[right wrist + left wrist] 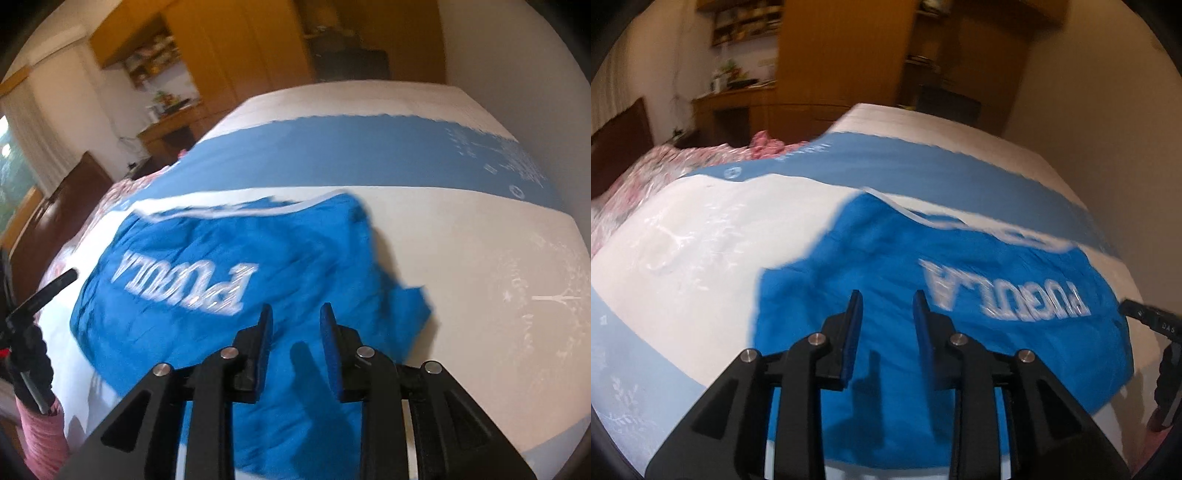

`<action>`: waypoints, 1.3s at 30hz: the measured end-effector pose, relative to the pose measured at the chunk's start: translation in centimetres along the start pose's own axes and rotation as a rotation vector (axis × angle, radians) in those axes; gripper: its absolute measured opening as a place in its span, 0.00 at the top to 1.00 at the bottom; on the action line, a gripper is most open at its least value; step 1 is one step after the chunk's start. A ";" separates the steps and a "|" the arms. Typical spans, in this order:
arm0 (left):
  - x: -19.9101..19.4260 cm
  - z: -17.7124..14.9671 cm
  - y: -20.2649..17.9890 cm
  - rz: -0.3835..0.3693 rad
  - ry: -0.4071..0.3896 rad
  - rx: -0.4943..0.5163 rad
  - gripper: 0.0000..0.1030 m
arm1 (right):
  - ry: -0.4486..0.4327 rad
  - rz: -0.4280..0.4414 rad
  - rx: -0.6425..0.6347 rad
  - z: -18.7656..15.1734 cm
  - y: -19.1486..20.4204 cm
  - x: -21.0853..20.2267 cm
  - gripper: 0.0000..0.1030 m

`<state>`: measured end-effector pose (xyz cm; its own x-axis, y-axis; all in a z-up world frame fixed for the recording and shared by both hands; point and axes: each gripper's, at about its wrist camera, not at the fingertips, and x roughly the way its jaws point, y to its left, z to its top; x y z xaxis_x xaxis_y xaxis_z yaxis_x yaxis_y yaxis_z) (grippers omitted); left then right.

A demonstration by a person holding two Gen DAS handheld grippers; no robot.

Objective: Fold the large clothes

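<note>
Left claw (888,306) hangs released over the near part of the blue shirt (886,258), pads apart, nothing between them. Right claw (295,317) too: parted and empty above the same shirt (229,236), just beside its white lettering (184,284). That shirt lies crumpled on the bed, spread across a white-and-blue bedspread (701,240). Pink floral bedding (646,170) is bunched at the bed's far end, in the left wrist view. Beyond stand wooden cupboards (236,48), and a pink sleeve (40,439) shows at the lower left edge in the right wrist view.
</note>
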<state>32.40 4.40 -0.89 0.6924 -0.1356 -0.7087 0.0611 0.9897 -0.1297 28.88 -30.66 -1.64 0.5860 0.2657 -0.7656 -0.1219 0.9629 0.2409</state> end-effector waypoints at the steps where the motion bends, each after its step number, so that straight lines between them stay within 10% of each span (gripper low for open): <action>1: 0.4 -0.5 -1.0 0.001 0.001 0.026 0.73 | -0.002 -0.014 -0.019 -0.6 0.9 0.5 0.74; 9: 5.7 -4.1 -1.8 0.006 0.084 0.140 0.72 | 0.048 -0.049 -0.054 -2.9 1.5 4.4 0.75; 39: 4.7 -4.8 -5.5 0.050 0.050 0.199 0.68 | 0.026 -0.028 -0.044 -3.4 2.1 3.5 0.74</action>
<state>31.87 -1.90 -6.81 0.6622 -0.0831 -0.7447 0.1715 0.9843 0.0427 27.93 -27.50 -5.83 0.5686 0.2396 -0.7869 -0.1418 0.9709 0.1932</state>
